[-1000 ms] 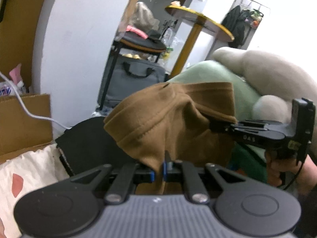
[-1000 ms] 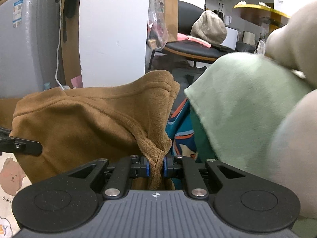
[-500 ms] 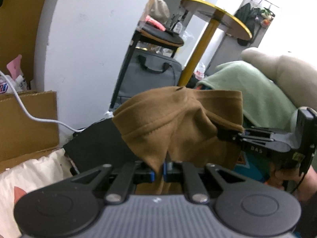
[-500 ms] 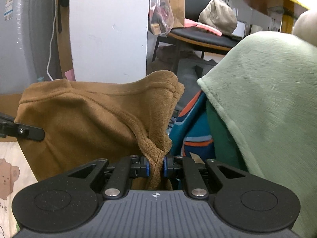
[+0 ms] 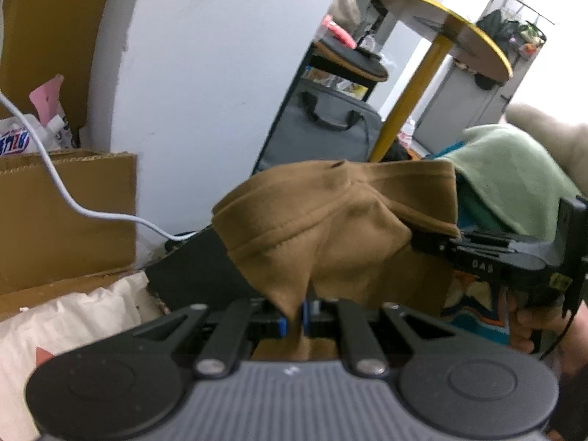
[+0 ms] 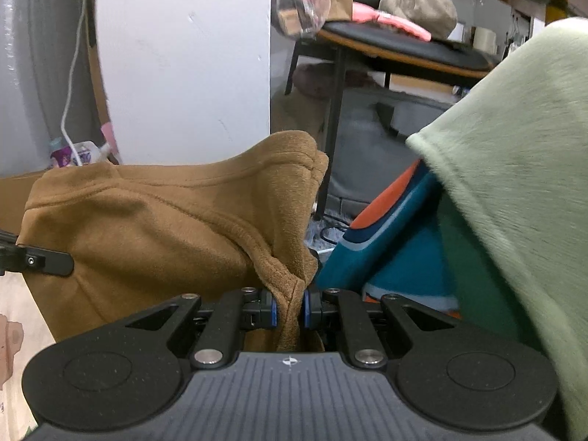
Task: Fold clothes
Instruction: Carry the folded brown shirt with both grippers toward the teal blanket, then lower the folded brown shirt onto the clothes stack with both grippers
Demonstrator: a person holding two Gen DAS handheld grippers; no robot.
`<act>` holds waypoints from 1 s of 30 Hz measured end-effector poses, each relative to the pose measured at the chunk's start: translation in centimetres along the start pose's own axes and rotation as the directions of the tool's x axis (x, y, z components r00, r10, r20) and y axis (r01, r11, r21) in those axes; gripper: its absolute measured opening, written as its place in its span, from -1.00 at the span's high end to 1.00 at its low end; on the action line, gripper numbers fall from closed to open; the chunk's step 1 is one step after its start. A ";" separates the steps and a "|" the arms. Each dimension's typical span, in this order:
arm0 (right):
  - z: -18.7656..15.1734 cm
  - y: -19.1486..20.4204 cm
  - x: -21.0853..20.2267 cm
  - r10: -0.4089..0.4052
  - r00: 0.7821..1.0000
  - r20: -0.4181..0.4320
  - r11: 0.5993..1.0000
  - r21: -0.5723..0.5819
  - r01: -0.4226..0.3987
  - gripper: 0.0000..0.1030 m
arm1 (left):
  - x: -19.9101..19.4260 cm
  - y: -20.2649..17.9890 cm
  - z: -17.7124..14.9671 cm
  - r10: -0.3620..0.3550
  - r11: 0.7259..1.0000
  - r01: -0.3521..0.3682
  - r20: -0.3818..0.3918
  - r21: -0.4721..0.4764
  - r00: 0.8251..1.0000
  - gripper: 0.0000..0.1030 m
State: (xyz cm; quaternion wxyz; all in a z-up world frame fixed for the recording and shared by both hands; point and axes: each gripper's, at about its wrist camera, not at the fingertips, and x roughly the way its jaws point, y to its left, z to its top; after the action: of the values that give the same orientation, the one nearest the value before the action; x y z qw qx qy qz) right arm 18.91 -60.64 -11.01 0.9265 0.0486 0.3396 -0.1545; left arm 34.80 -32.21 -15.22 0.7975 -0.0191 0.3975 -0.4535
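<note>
white wall behind; both grippers' jaws clamp brown garment (image 5: 330,220).

Bright, even indoor light; fisheye-bent edges, slight motion blur, upper-right glare.

A white wall (image 5: 205,73) is seen filling the middle of the room, with a cardboard box (image 5: 66,213) standing at its foot and a white cable (image 5: 70,198) trailing across it. Behind, a round yellow-edged table (image 5: 452,36) is standing on a yellow post, and a grey bag (image 5: 327,125) is sitting under a dark stool (image 6: 400,44).
</note>
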 end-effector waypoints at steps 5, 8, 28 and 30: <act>1.1 -0.1 3.9 0.007 0.999 -0.048 1.000 -0.002 -0.008 0.76 | 2.9 2.5 1.2 0.032 0.998 -0.032 0.002 -0.060 0.999 0.84; 1.6 0.0 6.8 0.004 0.996 -0.088 1.000 -0.003 -0.004 0.76 | 4.9 4.3 1.6 0.062 0.992 -0.062 0.000 -0.113 0.998 0.84; 3.2 2.2 19.7 -0.112 0.931 -0.348 0.978 -0.207 0.040 0.38 | 11.6 11.9 0.7 0.137 0.943 -0.146 -0.051 -0.299 0.989 0.73; 3.3 2.3 20.5 -0.126 0.918 -0.376 0.974 -0.224 0.042 0.33 | 12.0 12.5 0.8 0.129 0.934 -0.142 -0.061 -0.328 0.990 0.67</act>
State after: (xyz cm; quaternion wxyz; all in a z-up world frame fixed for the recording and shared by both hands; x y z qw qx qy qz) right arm 36.49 -64.34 -21.71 0.8333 -0.0353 0.5324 -0.1445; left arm 47.48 -33.99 -26.98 0.8044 -0.1167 0.4838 -0.3243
